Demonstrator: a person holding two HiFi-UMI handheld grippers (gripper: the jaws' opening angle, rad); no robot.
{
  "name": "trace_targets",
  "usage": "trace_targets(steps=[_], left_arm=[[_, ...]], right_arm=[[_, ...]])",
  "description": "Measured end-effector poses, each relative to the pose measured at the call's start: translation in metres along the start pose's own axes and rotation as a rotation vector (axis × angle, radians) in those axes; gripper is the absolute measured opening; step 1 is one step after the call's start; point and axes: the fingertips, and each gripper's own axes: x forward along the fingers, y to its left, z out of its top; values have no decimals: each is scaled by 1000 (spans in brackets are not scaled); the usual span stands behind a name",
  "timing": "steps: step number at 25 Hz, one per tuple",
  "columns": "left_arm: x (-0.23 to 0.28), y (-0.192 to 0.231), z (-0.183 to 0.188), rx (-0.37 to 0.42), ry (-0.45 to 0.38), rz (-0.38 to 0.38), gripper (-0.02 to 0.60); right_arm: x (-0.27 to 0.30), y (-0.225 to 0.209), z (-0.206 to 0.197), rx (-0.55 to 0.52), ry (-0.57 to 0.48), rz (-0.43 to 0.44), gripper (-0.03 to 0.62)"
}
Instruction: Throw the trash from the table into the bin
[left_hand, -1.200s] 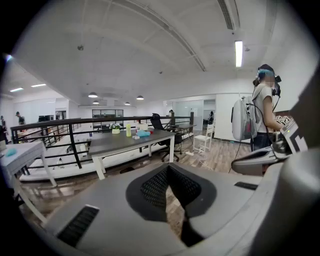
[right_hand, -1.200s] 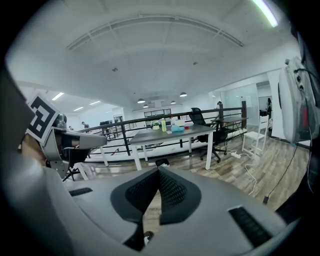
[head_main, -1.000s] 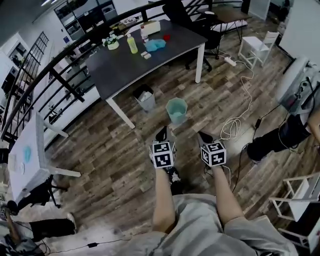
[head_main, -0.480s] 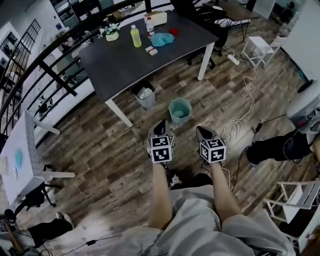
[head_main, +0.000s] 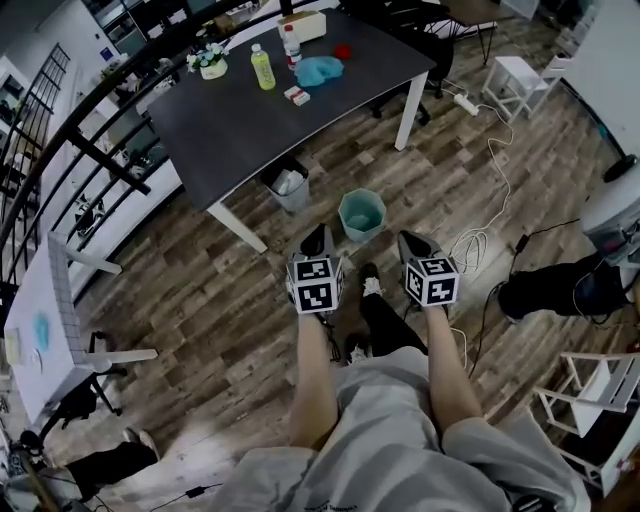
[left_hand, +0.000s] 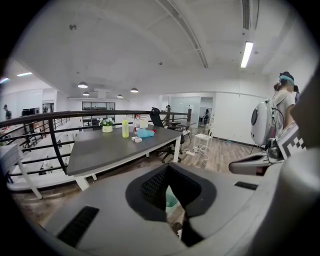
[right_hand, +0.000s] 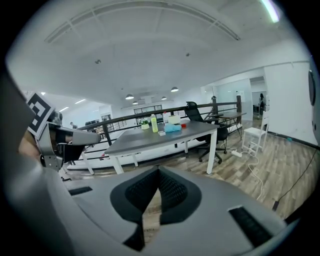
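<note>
Left gripper (left_hand: 168, 167): fingers pressed together at the tips, nothing pinched; a strip of the teal bin (head_main: 360, 233) shows through the slit beneath them.
Right gripper (right_hand: 158, 170): fingers likewise closed tip to tip and empty, with only boards showing in the slit.
Gripper placement: centre of the head view, side by side and apart, both pointing toward the top of the frame and tilted down over the wooden floor (head_main: 220, 300).
Teal bin: upright on the floor, just above and between the two gripper tips in the head view.
Grey bin (head_main: 295, 203): left of the teal one, at the table's near edge, with pale paper inside.
Table (head_main: 230, 130): dark top, white legs, upper centre of the head view.
Trash: a blue crumpled wad (head_main: 320, 70) and a small red-and-white box (head_main: 296, 96) lie on the table's far half, near a yellow-green bottle (head_main: 262, 68) and a red item (head_main: 343, 51).
Surroundings: black railing (left_hand: 60, 116) behind the table; white cable (head_main: 470, 245) on the floor right of the teal bin; white stool (head_main: 515, 80) at upper right.
</note>
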Motion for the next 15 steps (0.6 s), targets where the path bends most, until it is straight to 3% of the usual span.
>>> trace_targets(steps=[6,15], left_arm=[[38,8,1,42,37,-36,29],[99,29,59,106,28,-77,29]], right_arm=[[46,-13,27,-25,-11,-33,11],[114,-23,87,-14,-50,-1,11]])
